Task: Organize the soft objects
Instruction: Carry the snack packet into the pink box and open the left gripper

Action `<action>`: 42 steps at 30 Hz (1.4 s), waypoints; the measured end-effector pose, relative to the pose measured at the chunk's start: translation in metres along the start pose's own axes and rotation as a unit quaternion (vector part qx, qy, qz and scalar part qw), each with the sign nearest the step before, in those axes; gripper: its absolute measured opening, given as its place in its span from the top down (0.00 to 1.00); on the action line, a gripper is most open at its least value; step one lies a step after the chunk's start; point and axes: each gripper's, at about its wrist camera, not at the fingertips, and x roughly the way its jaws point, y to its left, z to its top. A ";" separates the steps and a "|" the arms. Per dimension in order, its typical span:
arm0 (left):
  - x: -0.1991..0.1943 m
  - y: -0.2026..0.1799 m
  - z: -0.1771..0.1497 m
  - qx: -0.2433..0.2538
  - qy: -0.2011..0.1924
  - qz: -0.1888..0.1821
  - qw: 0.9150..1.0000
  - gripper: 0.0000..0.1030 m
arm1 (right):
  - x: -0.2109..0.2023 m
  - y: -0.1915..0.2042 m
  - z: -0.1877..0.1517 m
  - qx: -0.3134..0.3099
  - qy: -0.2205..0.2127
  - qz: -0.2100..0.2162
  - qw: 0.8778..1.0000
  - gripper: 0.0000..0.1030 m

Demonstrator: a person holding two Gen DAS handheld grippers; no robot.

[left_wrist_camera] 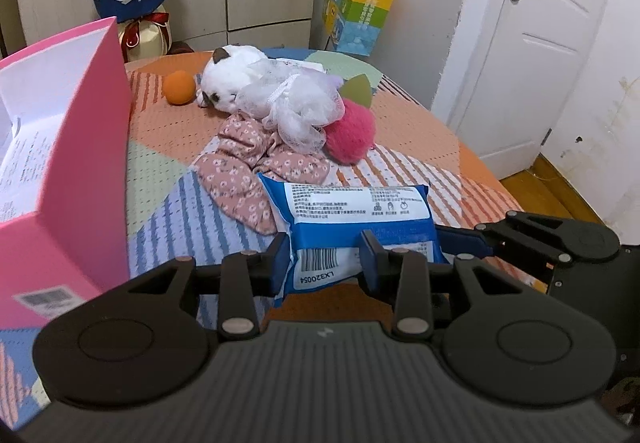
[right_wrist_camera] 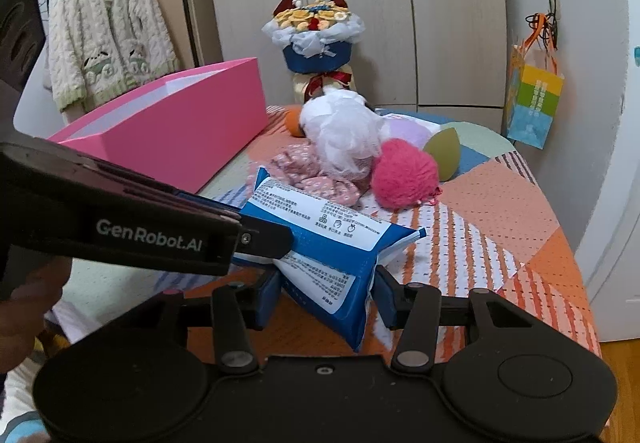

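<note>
My left gripper (left_wrist_camera: 326,257) and right gripper (right_wrist_camera: 326,299) both clamp the blue wipes pack (left_wrist_camera: 352,219), holding it just above the patchwork bedspread (left_wrist_camera: 400,131), right of the pink box (left_wrist_camera: 92,147) and near the floral cloth (left_wrist_camera: 240,163).

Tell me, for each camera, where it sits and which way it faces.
Left wrist: on the left gripper, facing down the bed toward the plush cat; the right gripper enters from the right.
Right wrist: on the right gripper, facing the wardrobe; the left gripper crosses from the left.
Shared: the blue wipes pack, held by both, and the pink box.
</note>
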 end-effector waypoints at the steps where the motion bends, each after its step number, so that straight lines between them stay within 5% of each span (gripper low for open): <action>1: -0.004 0.001 -0.001 -0.001 0.001 0.000 1.000 0.66 | -0.004 0.003 0.001 -0.003 0.002 0.001 1.000 0.47; 16: -0.102 0.040 -0.030 -0.031 0.034 0.020 0.999 0.66 | -0.043 0.086 0.029 -0.082 0.076 0.068 0.991 0.48; 23: -0.146 0.064 -0.033 -0.042 0.028 0.043 0.998 0.65 | -0.055 0.132 0.052 -0.143 0.073 0.091 0.983 0.48; 34: -0.177 0.116 0.009 -0.055 -0.007 0.059 0.997 0.65 | -0.042 0.165 0.113 -0.182 0.036 0.111 0.976 0.48; 42: -0.152 0.166 0.059 -0.068 -0.034 0.089 0.993 0.63 | 0.023 0.161 0.173 -0.166 0.028 0.147 0.975 0.48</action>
